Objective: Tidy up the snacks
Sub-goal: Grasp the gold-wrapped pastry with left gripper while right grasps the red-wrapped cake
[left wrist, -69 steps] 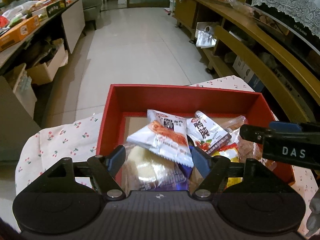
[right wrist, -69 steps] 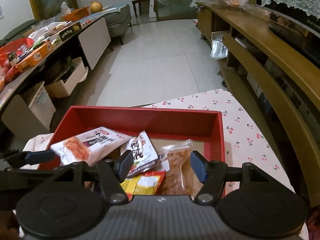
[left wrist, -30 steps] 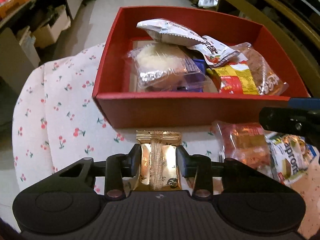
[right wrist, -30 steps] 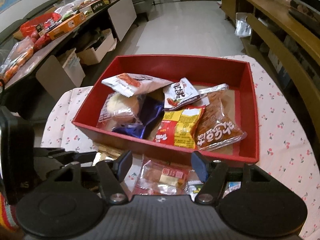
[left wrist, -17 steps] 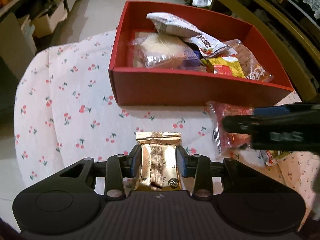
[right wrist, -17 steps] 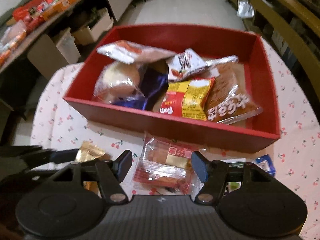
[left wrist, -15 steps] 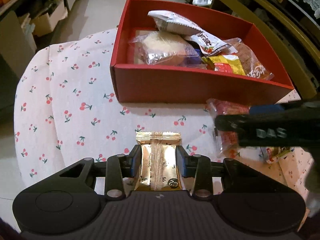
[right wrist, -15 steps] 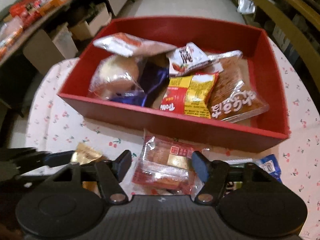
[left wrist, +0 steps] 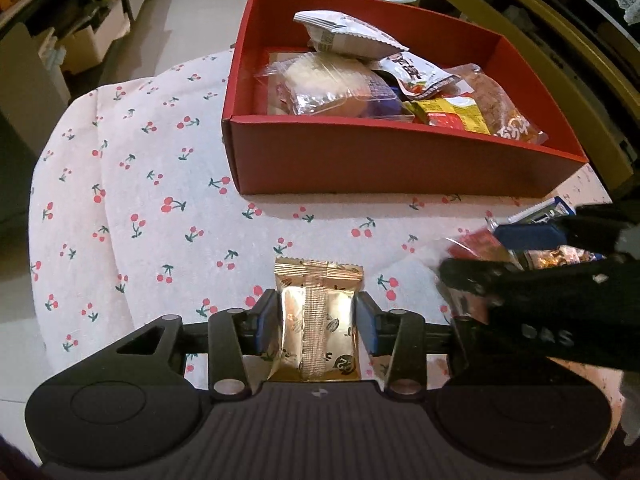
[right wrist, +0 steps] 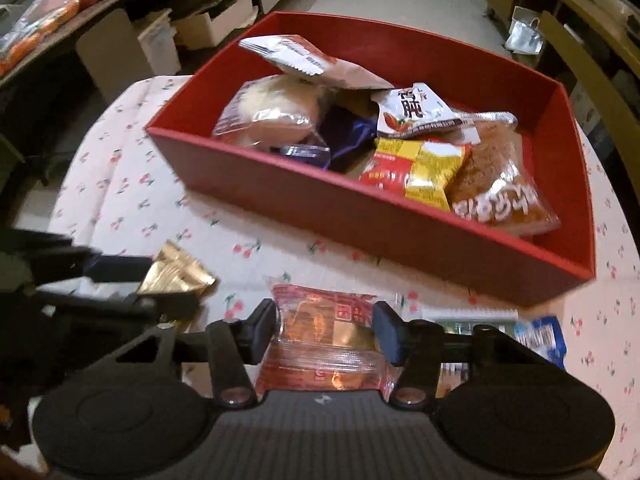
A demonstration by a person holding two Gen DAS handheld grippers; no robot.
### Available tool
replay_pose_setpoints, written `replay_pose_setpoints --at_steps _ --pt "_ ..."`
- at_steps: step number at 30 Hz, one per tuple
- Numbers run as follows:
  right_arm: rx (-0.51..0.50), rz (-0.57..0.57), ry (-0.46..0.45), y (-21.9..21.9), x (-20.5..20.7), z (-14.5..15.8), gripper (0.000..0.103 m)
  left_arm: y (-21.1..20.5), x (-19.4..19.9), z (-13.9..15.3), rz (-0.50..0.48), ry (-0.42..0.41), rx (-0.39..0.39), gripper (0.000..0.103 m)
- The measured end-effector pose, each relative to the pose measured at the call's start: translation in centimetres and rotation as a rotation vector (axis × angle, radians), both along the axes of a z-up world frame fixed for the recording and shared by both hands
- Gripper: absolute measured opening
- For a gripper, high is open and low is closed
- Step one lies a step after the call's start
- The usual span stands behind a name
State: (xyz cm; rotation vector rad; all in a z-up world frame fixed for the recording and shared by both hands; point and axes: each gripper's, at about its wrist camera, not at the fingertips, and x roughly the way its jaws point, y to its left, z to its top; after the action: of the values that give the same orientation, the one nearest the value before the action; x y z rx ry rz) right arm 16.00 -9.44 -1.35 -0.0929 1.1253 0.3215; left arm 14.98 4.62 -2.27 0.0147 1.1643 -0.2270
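Left wrist view: left gripper (left wrist: 316,320) pinching a gold packet (left wrist: 316,328) between its blue pads (left wrist: 266,320), jaws easing apart yet both pads touching the wrapper's sides, packet standing lengthwise along the fingers over the cherry-print tablecloth (left wrist: 132,184). Sitting at 12 o'clock from that packet, well apart — a red box (left wrist: 400,160), already carrying a clear-wrapped bun (left wrist: 328,88), a white pouch (left wrist: 344,34) lying on top, a yellow-and-red packet (left wrist: 452,114) and a brown snack bag (left wrist: 504,116) toward the 2 o'clock corner. Reaching in at 3 o'clock, blurred: right gripper (left wrist: 480,252), working over a small pile of wrappers beside the box's near wall.

Right wrist view: right gripper (right wrist: 326,326) closing on a red clear-wrapped packet (right wrist: 324,340), pads (right wrist: 386,332) pressing in on both sides, wrapper bulging slightly between them, its lower part lying on the cloth. Lying at 3 o'clock of that packet, a blue-and-white wrapper (right wrist: 540,338), partly hidden behind the finger. Showing at 9 o'clock, the gold packet (right wrist: 176,274) caught in the left gripper (right wrist: 132,284). Filling 12 to 2 o'clock, the red box (right wrist: 360,216) — near wall just beyond the red packet, not touching it.
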Motion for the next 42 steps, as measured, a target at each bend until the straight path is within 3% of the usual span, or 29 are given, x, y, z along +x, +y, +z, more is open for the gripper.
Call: replay_pose_setpoints --at_steps 4,6,8,10,12,15,18,19,25,32,35,38,40,42 --pt "0.023 -0.002 0.006 -0.4 -1.9 0.6 0.044 -0.1 -0.2 0.2 -0.006 -0.005 -0.001 0.050" --pt "0.020 0.016 0.018 -0.3 -2.3 0.4 0.045 -0.4 -0.2 -0.1 -0.015 0.003 0.009 0.058" --pt "0.024 0.001 0.025 -0.3 -2.1 -0.2 0.050 -0.7 -0.2 -0.4 -0.019 0.006 0.018 0.064" --pt "-0.007 0.013 0.039 -0.2 -1.8 -1.0 0.068 -0.9 -0.2 -0.5 -0.024 -0.002 0.038 0.071" --pt "-0.018 0.011 0.047 -0.5 -1.8 -1.7 0.074 -0.9 -0.2 -0.7 -0.027 -0.010 0.054 0.076" --pt "-0.053 0.009 0.024 -0.4 -2.2 -1.7 0.067 -1.3 -0.4 -0.7 -0.037 -0.022 0.081 0.071" --pt "-0.040 0.011 0.003 -0.6 -3.0 -0.9 0.053 -1.4 -0.8 -0.3 -0.050 -0.033 0.083 0.048" --pt "-0.031 0.006 -0.004 -0.7 -3.2 -0.5 0.050 -1.3 -0.9 -0.1 -0.051 -0.029 0.071 0.046" --pt "0.027 -0.005 -0.034 -1.2 -4.4 1.3 0.033 -1.3 -1.7 0.4 -0.053 -0.035 0.045 0.046" --pt "0.085 -0.025 -0.042 -2.5 -4.9 2.5 0.032 -1.2 -2.1 2.1 -0.040 -0.076 -0.004 0.046" --pt "0.125 -0.006 -0.007 -2.4 -4.7 1.8 0.037 -1.3 -2.1 2.0 -0.042 -0.072 -0.005 0.046" --pt "0.135 0.000 0.020 -2.3 -4.6 1.2 0.049 -1.2 -2.1 1.5 -0.044 -0.054 0.000 0.046" --pt "0.097 0.011 0.020 -2.2 -4.5 1.1 0.071 -1.0 -2.1 1.2 -0.045 -0.046 0.001 0.046" --pt "0.081 0.014 0.020 -2.4 -4.5 0.8 0.074 -0.8 -2.1 1.1 -0.046 -0.041 -0.001 0.046"
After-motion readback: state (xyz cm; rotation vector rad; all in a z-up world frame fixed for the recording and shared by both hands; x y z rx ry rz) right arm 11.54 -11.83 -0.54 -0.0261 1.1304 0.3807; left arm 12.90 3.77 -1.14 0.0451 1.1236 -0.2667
